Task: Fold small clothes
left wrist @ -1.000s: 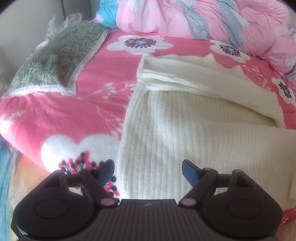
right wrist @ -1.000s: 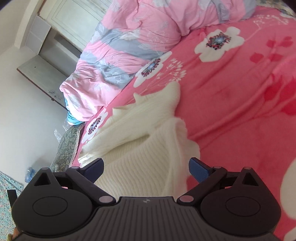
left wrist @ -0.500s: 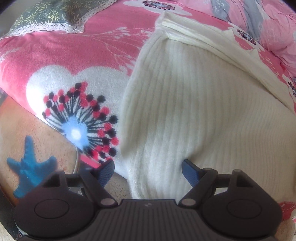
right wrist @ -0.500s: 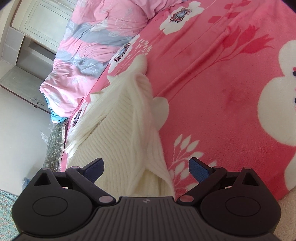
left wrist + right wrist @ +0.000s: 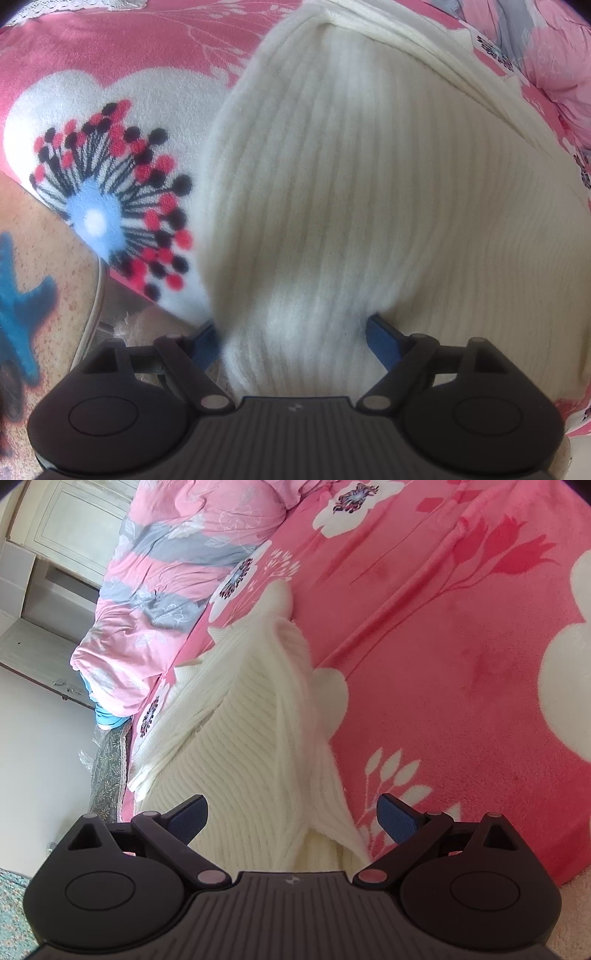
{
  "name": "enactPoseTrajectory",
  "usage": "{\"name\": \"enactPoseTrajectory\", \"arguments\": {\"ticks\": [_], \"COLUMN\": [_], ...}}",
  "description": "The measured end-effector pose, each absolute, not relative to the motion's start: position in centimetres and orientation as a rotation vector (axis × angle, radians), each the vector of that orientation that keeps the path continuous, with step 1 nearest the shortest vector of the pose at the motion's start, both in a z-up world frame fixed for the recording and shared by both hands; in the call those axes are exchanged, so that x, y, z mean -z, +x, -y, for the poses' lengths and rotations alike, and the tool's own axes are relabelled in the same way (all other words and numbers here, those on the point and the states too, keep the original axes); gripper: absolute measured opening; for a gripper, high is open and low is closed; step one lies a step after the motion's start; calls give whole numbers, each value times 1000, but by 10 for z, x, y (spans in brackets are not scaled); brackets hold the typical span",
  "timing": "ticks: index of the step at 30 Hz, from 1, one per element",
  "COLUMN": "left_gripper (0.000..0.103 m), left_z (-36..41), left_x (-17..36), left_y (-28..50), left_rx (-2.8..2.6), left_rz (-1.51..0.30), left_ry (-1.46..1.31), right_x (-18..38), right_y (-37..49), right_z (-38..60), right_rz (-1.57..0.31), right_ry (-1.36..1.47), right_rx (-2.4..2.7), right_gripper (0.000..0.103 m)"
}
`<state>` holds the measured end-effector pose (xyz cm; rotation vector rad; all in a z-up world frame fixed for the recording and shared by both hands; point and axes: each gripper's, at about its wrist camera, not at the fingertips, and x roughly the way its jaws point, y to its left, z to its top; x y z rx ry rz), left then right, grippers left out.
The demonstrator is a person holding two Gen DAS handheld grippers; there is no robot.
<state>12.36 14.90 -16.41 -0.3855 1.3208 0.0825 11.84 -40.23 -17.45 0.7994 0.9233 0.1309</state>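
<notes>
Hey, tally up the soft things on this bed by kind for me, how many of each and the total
Cream ribbed knit garment: 1
Pink flowered blanket covering the bed: 1
Pink and grey quilt, bunched at the head of the bed: 1
Green patterned pillow with a lace edge: 1
Total: 4

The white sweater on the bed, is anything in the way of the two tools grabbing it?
Nothing visible. The sweater already sits between the opening left tool fingers, and its edge lies between the open right tool fingers.
</notes>
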Motion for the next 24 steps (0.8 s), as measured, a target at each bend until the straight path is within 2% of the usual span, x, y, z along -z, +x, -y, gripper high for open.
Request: {"name": "enactPoseTrajectory", "arguments": {"ticks": [3,4,8,12,15,24], "left_gripper": [85,80,61,29,17,9], "left_z": [-140,-137,-122,-105,-100,-135], "left_x": [162,161,151,138,123,53], "left_y": [123,122,120,118,112,70], "left_rx": [-88,-85,-63,-57,-32,49], "left_rz": [-1321,-1319,-1310,-1290,-1265,-1141], "left_ry": [-339,-324,-249,-173,-130,-135], "right_x": [183,185,189,197,196,126], "right_y": [122,123,126,137,135,79], "right_z": [396,393,383,379,377,373], "right_rz": [-985,-1002,-1019,-1026,-1047,-1014], "right_ry": [755,744,688,612,563,589], "right_rx": [-105,-108,-121,-101,-99,-344], "right_gripper": [103,103,103,103,103,103]}}
